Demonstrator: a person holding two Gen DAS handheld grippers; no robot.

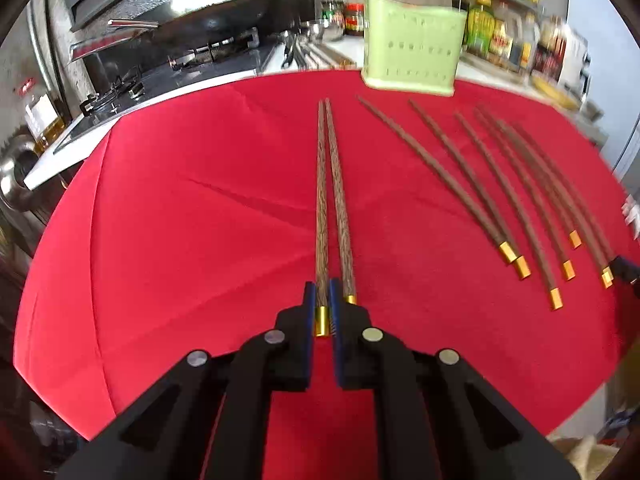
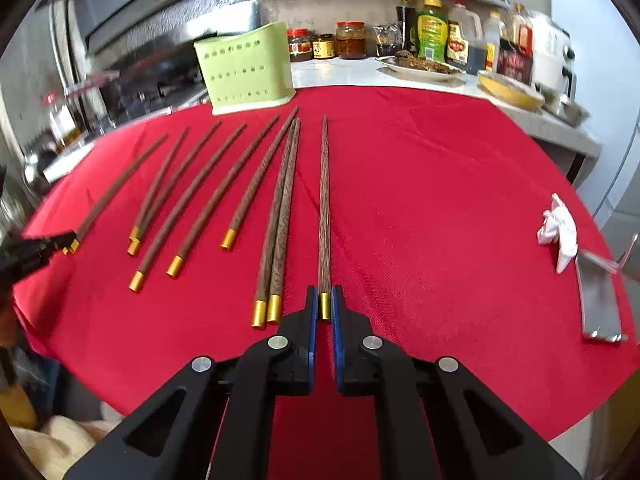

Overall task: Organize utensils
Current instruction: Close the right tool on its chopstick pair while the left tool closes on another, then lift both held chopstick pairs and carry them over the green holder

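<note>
Both hand-held grippers clamped on chopstick gold ends.
Left hand-held gripper [image 1: 323, 304] grips one chopstick [image 1: 321, 208]; right hand-held gripper [image 2: 325, 304] another chopstick [image 2: 324, 208]. You lift level, tips toward green holder [image 2: 245, 70], upper frame.

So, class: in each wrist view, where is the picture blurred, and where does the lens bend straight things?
Left wrist view: the green holder and shelf bottles smear with motion blur; the loose chopsticks at right bow. Right wrist view: sharper; the holder leans and the red cloth edge curves.

Chopsticks [image 2: 188, 200] lie side by side before the holder [image 2: 244, 68] on the cloth [image 2: 440, 200].
</note>
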